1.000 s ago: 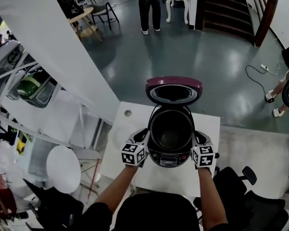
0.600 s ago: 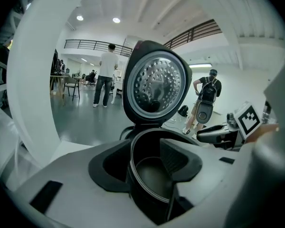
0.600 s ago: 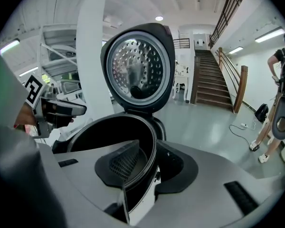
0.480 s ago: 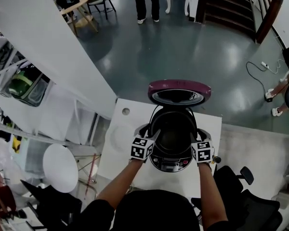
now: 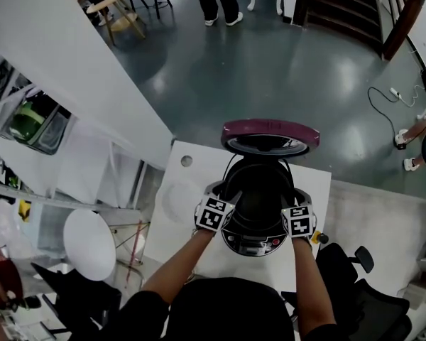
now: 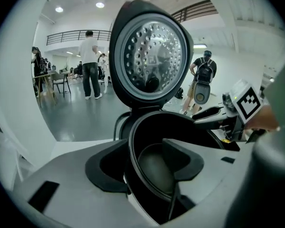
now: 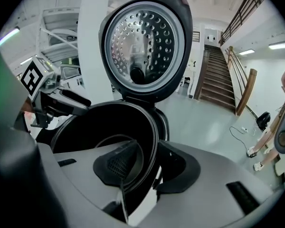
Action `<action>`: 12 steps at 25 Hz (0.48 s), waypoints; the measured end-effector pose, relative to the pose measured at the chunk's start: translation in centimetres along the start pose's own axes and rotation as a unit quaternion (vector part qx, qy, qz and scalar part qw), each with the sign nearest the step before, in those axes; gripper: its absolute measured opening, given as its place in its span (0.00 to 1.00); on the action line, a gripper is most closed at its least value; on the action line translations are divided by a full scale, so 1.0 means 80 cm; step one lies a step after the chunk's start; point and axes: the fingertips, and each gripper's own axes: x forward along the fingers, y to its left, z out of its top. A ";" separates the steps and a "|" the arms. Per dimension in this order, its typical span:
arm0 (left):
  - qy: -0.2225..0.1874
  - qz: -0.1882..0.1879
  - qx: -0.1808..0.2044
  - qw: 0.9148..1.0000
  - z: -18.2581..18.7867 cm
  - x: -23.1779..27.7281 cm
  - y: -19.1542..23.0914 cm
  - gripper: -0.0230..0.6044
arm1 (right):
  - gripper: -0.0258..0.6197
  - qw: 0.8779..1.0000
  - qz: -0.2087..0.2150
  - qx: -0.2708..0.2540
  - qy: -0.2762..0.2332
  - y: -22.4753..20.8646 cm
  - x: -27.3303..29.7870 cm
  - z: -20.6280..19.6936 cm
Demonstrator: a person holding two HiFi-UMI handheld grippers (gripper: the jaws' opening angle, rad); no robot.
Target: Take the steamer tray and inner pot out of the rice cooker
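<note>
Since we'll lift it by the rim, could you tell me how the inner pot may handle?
The inner pot looks rigid, so it should keep its shape. Its thin rim and smooth dark lining may be slippery. It looks empty, likely light, but sits deep in the cooker and could bind if tilted.

We are noting a white table (image 5: 172, 215) standing on the grey floor (image 5: 284, 69). The rice cooker (image 5: 255, 241) is sitting directly on it, near the middle, with its lid (image 5: 270, 132) standing open toward the far edge. A small round hole (image 5: 187, 161) is showing at the table's far left corner.
</note>
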 end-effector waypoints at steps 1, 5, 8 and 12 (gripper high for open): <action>0.007 0.001 0.003 1.000 -0.004 0.002 0.002 0.39 | 0.22 1.000 0.001 0.000 0.002 0.000 0.001 0.000; 0.022 0.011 0.018 1.000 -0.007 0.007 0.007 0.37 | 0.22 1.000 0.003 -0.012 0.009 0.001 0.007 0.000; 0.035 0.031 0.056 0.997 -0.008 0.009 0.013 0.30 | 0.22 1.000 -0.002 -0.025 0.010 -0.001 0.012 -0.001; 0.041 0.059 0.074 0.995 -0.009 0.011 0.020 0.19 | 0.22 0.999 -0.010 -0.034 0.017 0.002 0.010 -0.001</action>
